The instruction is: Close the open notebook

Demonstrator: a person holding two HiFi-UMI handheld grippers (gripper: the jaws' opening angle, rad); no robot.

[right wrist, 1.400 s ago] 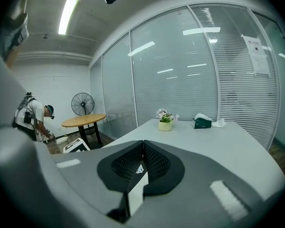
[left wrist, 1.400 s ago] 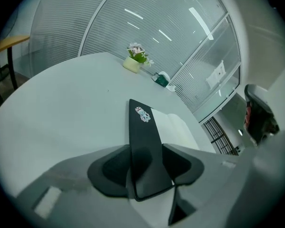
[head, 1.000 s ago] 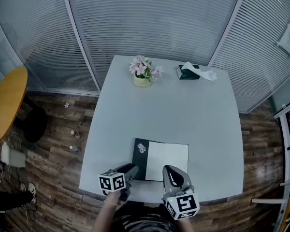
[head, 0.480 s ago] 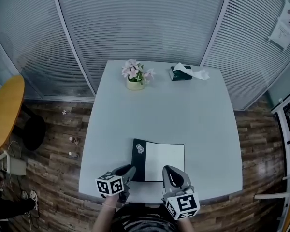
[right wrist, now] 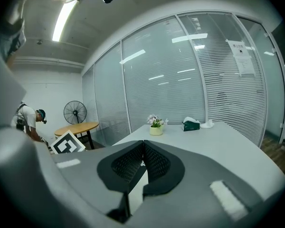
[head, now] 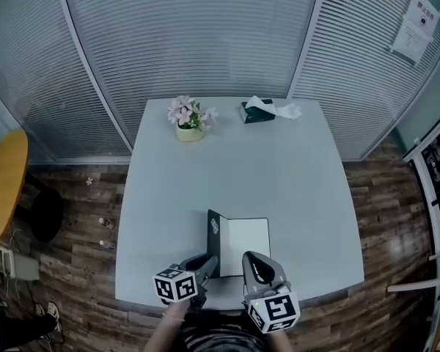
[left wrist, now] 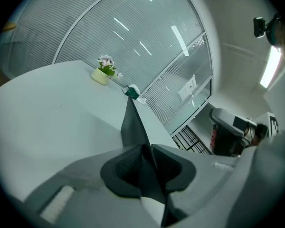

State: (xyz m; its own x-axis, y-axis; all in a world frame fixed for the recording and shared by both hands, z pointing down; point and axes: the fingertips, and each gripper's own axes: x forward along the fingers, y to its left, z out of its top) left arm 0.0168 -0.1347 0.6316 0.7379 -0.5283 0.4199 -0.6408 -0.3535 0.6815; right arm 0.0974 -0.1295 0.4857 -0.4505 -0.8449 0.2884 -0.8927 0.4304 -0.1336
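Note:
The notebook (head: 246,244) lies open near the table's front edge, its white page flat. Its dark left cover (head: 213,239) stands almost upright off the table. My left gripper (head: 209,262) has that cover's front edge between its pads and its jaws are closing on it. In the left gripper view the cover (left wrist: 132,125) runs up as a thin dark sheet from between the pads of the left gripper (left wrist: 146,163). My right gripper (head: 255,264) hovers just right of it over the page's front edge, shut and holding nothing; in the right gripper view its own pads meet (right wrist: 143,158).
The grey table (head: 279,167) carries a pot of pink flowers (head: 187,119) and a dark tissue box (head: 258,111) at its far edge. Glass walls with blinds stand behind. A round wooden table (head: 0,182) is at the left over wood flooring.
The dark cover has risen from flat on the table to nearly upright. My left gripper has closed on it and moved up and to the right. The right gripper has barely moved.

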